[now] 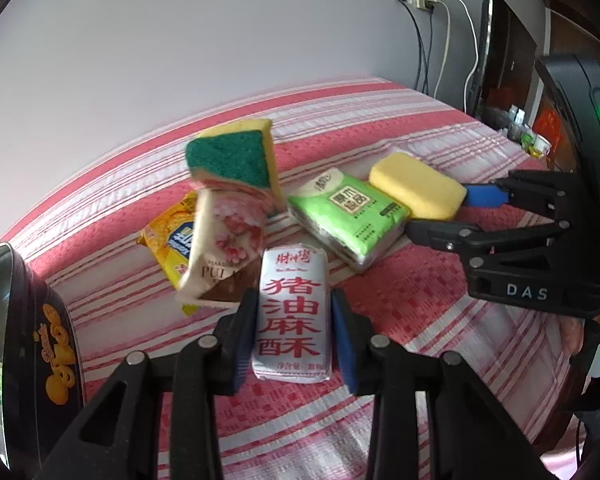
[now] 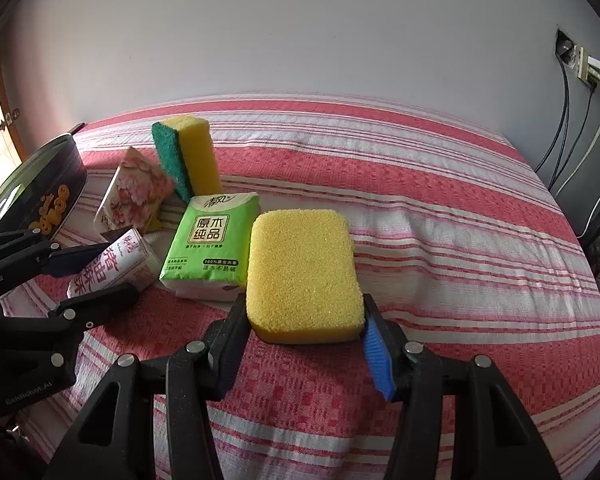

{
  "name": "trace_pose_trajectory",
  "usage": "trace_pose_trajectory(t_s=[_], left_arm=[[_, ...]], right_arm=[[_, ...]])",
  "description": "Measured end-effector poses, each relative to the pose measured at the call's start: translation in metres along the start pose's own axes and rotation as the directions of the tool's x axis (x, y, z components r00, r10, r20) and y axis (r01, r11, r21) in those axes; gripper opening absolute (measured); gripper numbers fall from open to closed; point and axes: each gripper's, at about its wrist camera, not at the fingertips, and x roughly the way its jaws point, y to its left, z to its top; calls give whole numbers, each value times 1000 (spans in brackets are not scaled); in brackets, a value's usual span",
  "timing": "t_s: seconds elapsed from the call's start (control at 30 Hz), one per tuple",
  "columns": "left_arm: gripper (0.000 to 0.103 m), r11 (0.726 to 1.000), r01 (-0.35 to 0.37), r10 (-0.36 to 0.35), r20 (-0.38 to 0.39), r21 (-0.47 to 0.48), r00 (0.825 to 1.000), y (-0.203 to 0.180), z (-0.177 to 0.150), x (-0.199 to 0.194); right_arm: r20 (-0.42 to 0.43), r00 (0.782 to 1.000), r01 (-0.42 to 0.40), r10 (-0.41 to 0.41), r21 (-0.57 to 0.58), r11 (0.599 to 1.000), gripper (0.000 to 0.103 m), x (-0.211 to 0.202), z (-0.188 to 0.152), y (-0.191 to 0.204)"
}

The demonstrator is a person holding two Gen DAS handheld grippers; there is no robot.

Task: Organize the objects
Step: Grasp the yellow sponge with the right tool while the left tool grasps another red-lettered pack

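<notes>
Between left gripper (image 1: 294,320) fingers: white snack pack (image 1: 291,312) with red characters, lying on striped bedspread (image 1: 420,320), pads pressed to both long sides, jaws nearly closed. Likely light, crinkly, slippery film over crumbly contents; best pinched gently mid-length across narrow width.

Between right gripper (image 2: 306,322) fingers: yellow sponge (image 2: 302,272), flat on bedspread, jaws about half-spread, pads at its near corners; contact looks likely, but firm squeeze cannot be confirmed. Soft, light, springy, easily squashed; long sides give surest hold.

Just left of sponge, touching: green tissue pack (image 2: 210,246). Beyond left gripper: floral pack (image 1: 224,240) tilted upright, green-and-yellow scourer (image 1: 234,160) leaning behind it, yellow packet (image 1: 168,236) underneath. Far left of left gripper: dark tin (image 1: 56,344) with orange print, a probable place for sorted items.
</notes>
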Motion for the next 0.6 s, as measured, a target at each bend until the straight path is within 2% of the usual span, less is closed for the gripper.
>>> trace_pose_trajectory(t_s=[0.33,0.5,0.6], left_arm=[[35,998,-16,19,47,-65,999,12,1,-5],[35,996,-24,30,69,-90,997,18,-1,-10],[35,994,-31,39,82,-106,996,19,-1,-10]], right_arm=[[53,998,20,-21,23,1000,54,-9,-1,-6],[111,992,49,-53,41,998,54,-20,-3,-8],[153,987,36,-43,50,998,54,-26,-2,-7]])
